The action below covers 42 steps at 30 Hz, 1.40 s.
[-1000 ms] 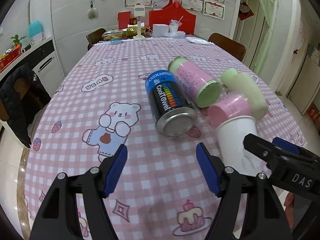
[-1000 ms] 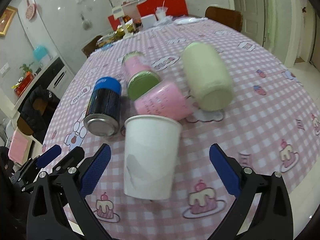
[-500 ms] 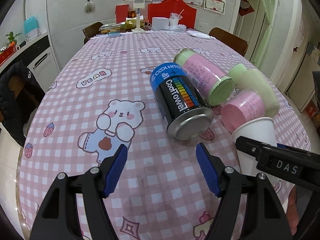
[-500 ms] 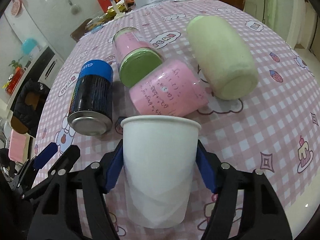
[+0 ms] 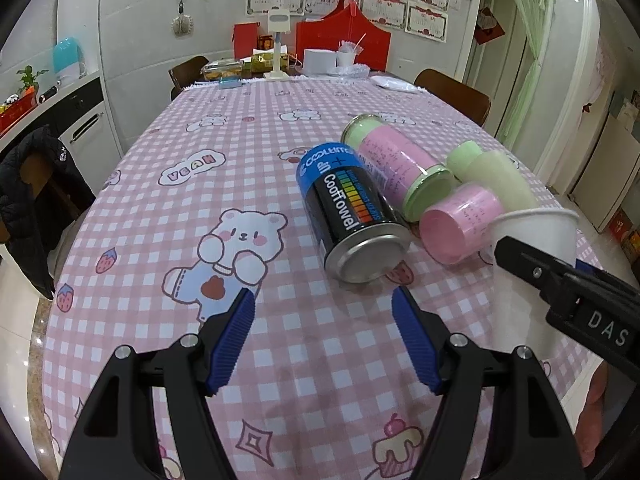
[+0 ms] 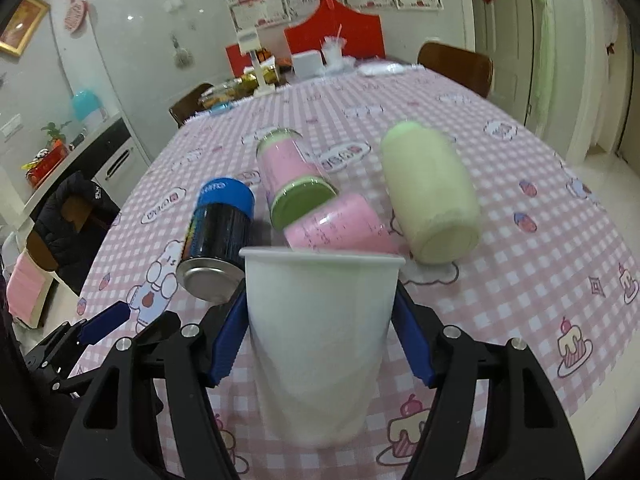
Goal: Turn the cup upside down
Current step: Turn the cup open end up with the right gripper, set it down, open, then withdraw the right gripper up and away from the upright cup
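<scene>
A white paper cup (image 6: 320,332) stands upright with its mouth up, held between the blue pads of my right gripper (image 6: 320,336), which is shut on it above the pink checked tablecloth (image 6: 520,280). In the left wrist view the cup (image 5: 528,264) is at the right edge with the right gripper's black finger (image 5: 560,284) across it. My left gripper (image 5: 322,340) is open and empty, low over the cloth in front of a black can.
A black CoolTowel can (image 5: 352,216), a pink jar with a green lid (image 5: 400,172), a pink cup (image 5: 460,224) and a pale green bottle (image 5: 496,180) lie on their sides mid-table. Boxes and a red bag (image 5: 344,48) stand at the far end. Chairs stand around.
My right gripper closed on the white cup and lifted it off the cloth. The left gripper drew back slightly and stayed open.
</scene>
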{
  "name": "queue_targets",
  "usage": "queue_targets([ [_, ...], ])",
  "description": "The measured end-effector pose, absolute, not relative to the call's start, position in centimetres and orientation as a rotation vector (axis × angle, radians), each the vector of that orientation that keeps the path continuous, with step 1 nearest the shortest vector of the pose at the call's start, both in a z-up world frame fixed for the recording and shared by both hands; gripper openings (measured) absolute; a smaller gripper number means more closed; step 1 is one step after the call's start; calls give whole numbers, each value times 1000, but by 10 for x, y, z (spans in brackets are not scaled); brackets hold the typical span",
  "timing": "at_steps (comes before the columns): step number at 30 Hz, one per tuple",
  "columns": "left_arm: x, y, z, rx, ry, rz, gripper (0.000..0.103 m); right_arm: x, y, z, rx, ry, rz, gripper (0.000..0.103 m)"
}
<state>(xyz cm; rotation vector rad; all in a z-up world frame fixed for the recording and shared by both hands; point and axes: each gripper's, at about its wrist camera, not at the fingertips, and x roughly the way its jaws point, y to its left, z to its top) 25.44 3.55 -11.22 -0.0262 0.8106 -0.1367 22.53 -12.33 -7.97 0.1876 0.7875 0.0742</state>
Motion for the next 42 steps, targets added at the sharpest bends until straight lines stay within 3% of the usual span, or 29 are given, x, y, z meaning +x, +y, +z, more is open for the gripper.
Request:
queue_targets([
  [10, 250, 33, -110, -21, 810, -122, 70, 232, -123, -91, 147, 797, 68, 65],
  [11, 250, 33, -110, -20, 810, -121, 70, 232, -122, -92, 139, 805, 71, 68],
  [13, 250, 33, -111, -19, 812, -117, 70, 233, -120, -94, 111, 825, 53, 86],
  [14, 250, 34, -110, -20, 812, -113, 70, 231, -120, -94, 99, 819, 33, 88],
  [42, 175, 15, -68, 4, 704, -86, 70, 151, -143, -56, 126, 702, 100, 88],
])
